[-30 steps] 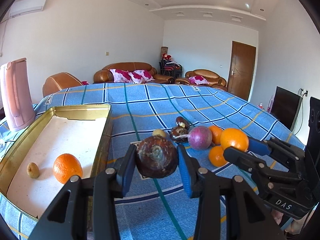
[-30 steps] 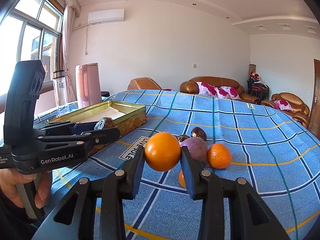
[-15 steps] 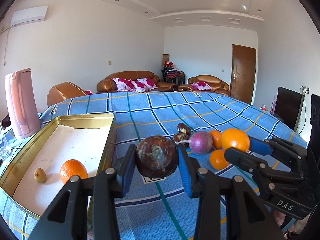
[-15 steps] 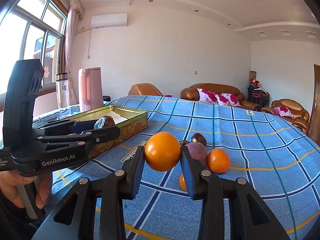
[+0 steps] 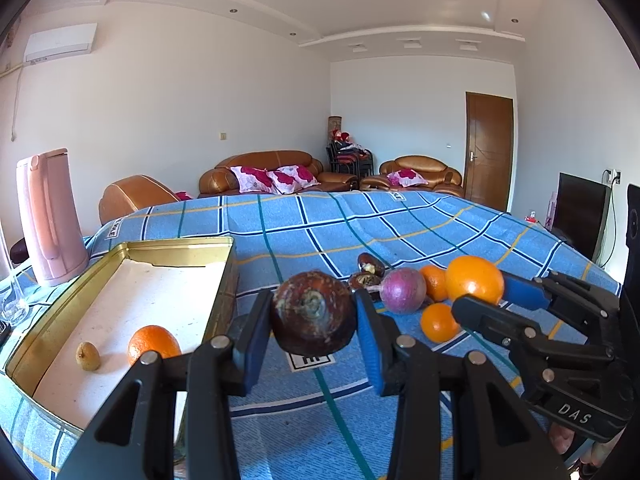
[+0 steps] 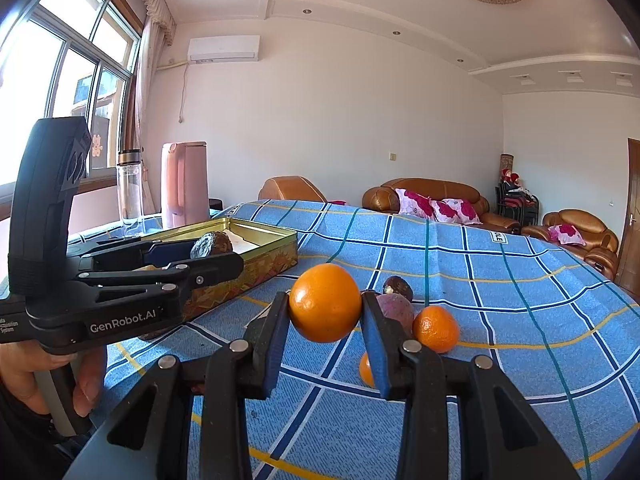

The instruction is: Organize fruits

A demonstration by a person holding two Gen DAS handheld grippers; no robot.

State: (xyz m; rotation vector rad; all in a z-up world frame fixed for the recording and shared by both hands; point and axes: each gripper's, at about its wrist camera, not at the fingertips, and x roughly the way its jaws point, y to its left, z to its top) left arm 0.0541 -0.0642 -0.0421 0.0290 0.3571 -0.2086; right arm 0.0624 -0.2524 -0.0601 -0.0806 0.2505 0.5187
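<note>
Through the left wrist camera I see my left gripper [image 5: 314,318] clamped on one dark brown round fruit [image 5: 314,312], held above the blue checked cloth [image 5: 320,220]. At nine o'clock from it lies one gold tin tray [image 5: 176,246] holding two things: one small orange [image 5: 153,343] and one small yellowish fruit [image 5: 88,356]. At two o'clock I count one purple fruit [image 5: 402,290], two dark fruits [image 5: 370,270] and two loose oranges [image 5: 439,322] on the cloth, with my right gripper [image 5: 476,290] at three o'clock gripping a third, large orange [image 5: 474,280]. Through the right wrist camera, my right gripper [image 6: 325,312] is closed tight on that one large orange [image 6: 325,302]; at three o'clock I count two oranges [image 6: 436,328], one purple fruit [image 6: 396,310] and one dark fruit [image 6: 397,288]. At nine o'clock my left gripper [image 6: 216,250] carries the brown fruit [image 6: 211,243] beside the tray [image 6: 256,268].
</note>
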